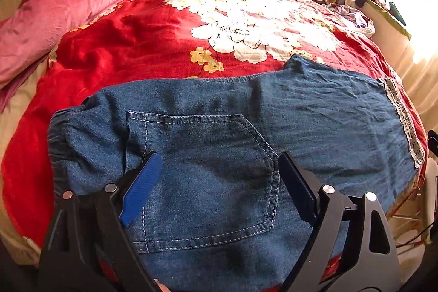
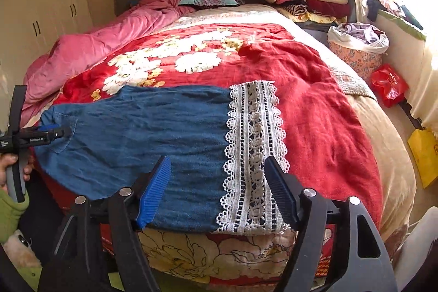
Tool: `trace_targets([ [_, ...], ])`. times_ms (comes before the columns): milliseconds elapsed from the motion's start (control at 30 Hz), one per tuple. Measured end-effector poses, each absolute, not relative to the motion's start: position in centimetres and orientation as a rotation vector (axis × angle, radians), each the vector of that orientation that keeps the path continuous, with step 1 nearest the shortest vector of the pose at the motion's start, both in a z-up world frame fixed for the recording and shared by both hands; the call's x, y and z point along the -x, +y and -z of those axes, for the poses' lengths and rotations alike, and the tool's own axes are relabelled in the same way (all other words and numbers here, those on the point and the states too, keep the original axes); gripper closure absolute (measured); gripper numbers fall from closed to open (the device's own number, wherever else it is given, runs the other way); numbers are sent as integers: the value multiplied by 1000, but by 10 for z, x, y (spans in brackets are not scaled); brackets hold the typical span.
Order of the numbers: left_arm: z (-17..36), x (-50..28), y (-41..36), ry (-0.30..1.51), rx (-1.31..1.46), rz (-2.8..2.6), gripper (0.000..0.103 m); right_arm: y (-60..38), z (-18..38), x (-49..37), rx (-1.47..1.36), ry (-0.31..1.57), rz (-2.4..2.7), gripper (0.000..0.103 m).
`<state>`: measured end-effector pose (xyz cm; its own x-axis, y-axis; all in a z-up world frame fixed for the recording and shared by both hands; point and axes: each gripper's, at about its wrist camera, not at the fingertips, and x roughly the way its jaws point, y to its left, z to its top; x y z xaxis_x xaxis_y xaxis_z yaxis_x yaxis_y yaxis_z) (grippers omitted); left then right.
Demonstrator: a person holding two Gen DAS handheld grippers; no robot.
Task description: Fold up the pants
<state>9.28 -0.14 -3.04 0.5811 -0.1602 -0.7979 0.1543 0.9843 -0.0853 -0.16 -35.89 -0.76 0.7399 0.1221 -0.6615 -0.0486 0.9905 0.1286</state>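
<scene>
A red floral bedspread (image 1: 131, 51) is covered near its front edge by blue denim pants (image 1: 213, 144), laid flat sideways. A stitched back pocket (image 1: 208, 177) is seen only from the left wrist; the white lace cuff (image 2: 254, 155) is shown fully from the right. The left gripper (image 1: 219, 188) and right gripper (image 2: 217, 188) are held open above the denim, gripping nothing.
</scene>
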Motion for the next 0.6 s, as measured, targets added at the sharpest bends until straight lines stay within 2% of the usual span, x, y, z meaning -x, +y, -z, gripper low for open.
trace_targets([
  [600, 6, -66, -46, 904, -62, 271, 14, -360, -3, 15, -105, 684, -84, 30],
])
